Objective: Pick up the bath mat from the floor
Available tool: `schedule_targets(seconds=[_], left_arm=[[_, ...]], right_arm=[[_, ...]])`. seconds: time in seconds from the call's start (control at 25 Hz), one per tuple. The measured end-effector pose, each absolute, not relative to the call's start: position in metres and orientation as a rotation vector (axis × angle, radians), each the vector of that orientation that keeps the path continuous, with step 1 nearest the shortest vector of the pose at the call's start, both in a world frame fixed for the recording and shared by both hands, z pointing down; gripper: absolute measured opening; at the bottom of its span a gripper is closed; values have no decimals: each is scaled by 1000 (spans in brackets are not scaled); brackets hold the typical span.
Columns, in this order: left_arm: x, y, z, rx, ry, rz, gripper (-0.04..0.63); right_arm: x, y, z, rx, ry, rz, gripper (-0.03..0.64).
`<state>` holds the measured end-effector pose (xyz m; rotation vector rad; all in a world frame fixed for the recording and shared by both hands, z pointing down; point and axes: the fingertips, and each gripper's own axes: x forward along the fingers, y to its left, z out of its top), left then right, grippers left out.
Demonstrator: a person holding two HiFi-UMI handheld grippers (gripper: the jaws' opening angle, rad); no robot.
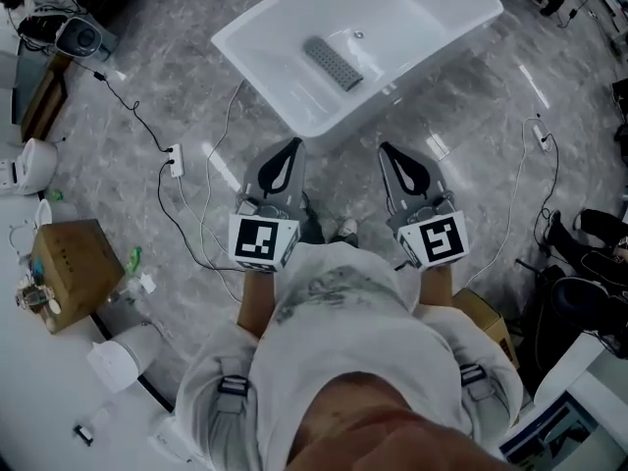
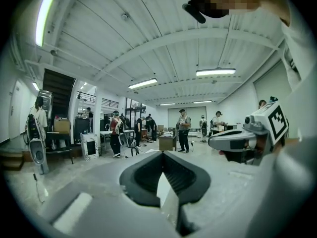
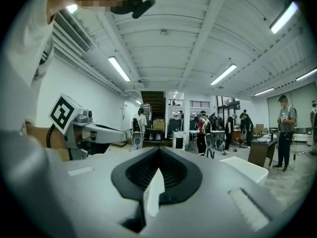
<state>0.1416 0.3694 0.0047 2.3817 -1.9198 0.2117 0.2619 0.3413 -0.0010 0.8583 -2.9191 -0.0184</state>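
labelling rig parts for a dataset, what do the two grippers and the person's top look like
Both the left gripper and right gripper are grey shells with black teardrop-shaped pads tapering to a point. Each carries a white cube with black square markers. The person wears a white shirt with a grey print.

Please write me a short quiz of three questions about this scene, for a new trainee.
1. True or false: the left gripper holds the mat.
2. Short answer: in what does the mat lie?
3. Fill in: the jaws of the right gripper are ____.
Key: 1 false, it holds nothing; 2 in the tub; 3 shut.
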Motion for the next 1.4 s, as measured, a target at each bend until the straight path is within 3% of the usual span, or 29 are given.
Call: schedule_targets(seconds=[0.84,1.4], left_arm=[[-43,166,48,2507,-1675,209,3],[-59,76,95,2454,-1559,202,3]], right_arm=[[92,156,35,1043,-2669,26,2],[96,94,70,1155,-2512,87,2]])
